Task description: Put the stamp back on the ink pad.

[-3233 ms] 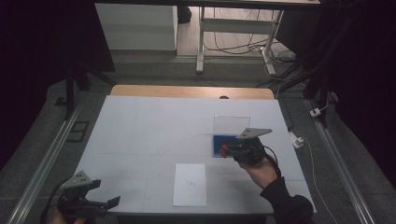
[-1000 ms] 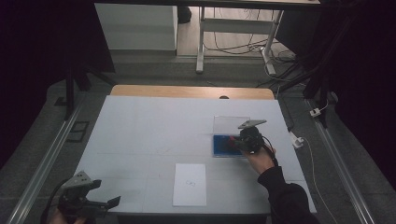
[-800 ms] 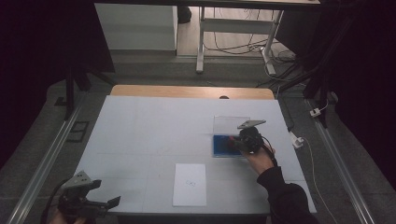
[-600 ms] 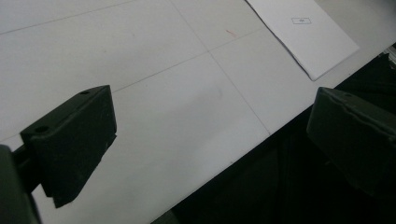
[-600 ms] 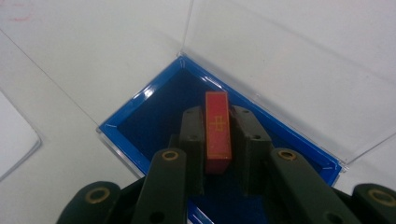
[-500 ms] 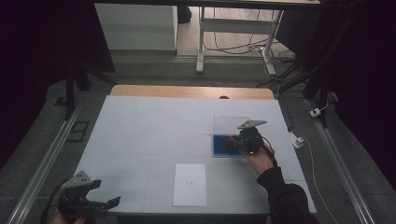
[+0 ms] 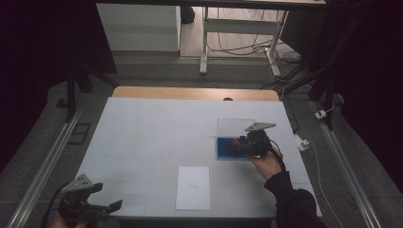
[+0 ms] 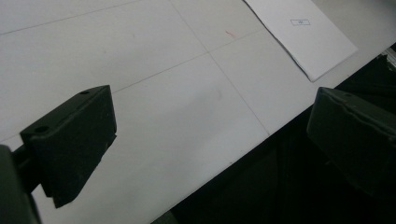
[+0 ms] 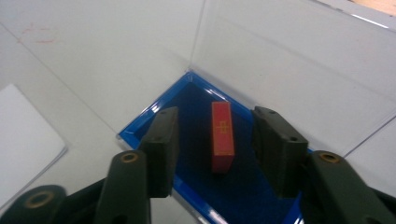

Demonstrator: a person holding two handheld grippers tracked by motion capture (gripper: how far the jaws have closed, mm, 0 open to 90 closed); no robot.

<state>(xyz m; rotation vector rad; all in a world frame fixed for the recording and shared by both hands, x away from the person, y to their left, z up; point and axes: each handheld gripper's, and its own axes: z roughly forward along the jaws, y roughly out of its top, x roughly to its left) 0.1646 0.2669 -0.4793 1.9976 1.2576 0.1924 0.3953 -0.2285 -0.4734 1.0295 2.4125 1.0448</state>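
A shallow blue case [image 9: 196, 100] lies on the white table with its clear lid [image 9: 280, 60] standing open behind it. A red block [image 9: 222, 135] with a small gold mark lies flat on the blue floor. My right gripper [image 9: 215, 116] straddles the block; its jaws have just been opening, and both pads stand clear of the block's sides. In the high view this right gripper [image 7: 234, 147] reaches leftward over the blue case [image 7: 222, 149] at the table's right. My left gripper [image 7: 105, 195] hovers open and empty at the table's front left corner.
A white sheet of paper [image 7: 193, 186] with a small printed box lies near the front edge, and also shows in the left gripper view [image 8: 303, 32]. The left gripper [image 8: 212, 100] hangs partly past the table edge [image 8: 243, 154]. A white cable [image 7: 304, 142] lies beside the table's right edge.
Since the oldest frame my right gripper has shifted a little farther over the blue case; in the last second it barely moved. The left gripper has stayed put.
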